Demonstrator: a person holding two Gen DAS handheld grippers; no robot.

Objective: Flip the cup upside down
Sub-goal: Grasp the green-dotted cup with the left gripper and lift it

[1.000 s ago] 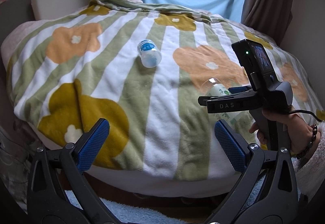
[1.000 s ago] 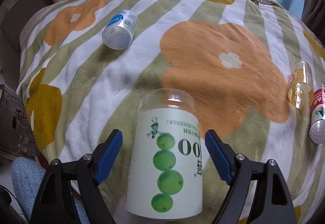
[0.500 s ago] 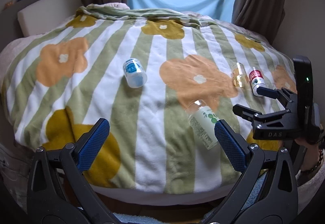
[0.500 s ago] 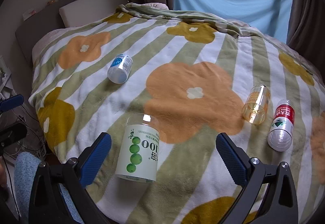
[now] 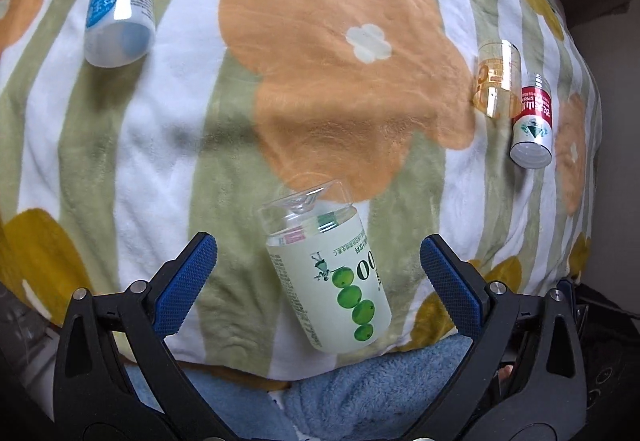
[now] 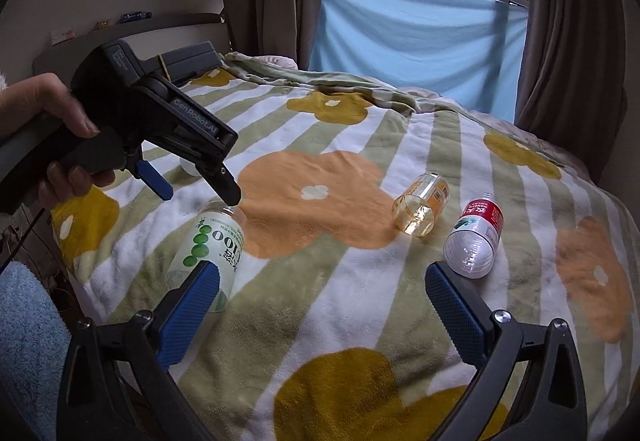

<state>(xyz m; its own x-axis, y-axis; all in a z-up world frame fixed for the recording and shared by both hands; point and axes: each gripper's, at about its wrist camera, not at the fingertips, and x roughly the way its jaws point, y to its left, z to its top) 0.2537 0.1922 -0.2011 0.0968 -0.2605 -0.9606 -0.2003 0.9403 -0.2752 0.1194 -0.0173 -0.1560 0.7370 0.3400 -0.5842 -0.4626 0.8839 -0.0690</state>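
The green-labelled cup (image 5: 330, 279) lies on its side on the bed's blanket (image 5: 168, 145), between the wide-spread fingers of the left hand-held gripper (image 5: 318, 261), apparently lined up for grasping. The right hand-held gripper (image 6: 322, 291), also wide, holds nothing.

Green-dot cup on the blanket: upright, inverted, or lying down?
Lying down. The green-dot cup rests on its side on the blanket, between the open left claw fingers, ungripped.

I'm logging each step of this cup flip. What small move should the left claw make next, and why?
Probably ease the left claw forward so its open fingers straddle the green-labelled cup. The cup lies on its side on the flowered blanket, centred between the fingers but untouched, and the right claw is open and off to the side.
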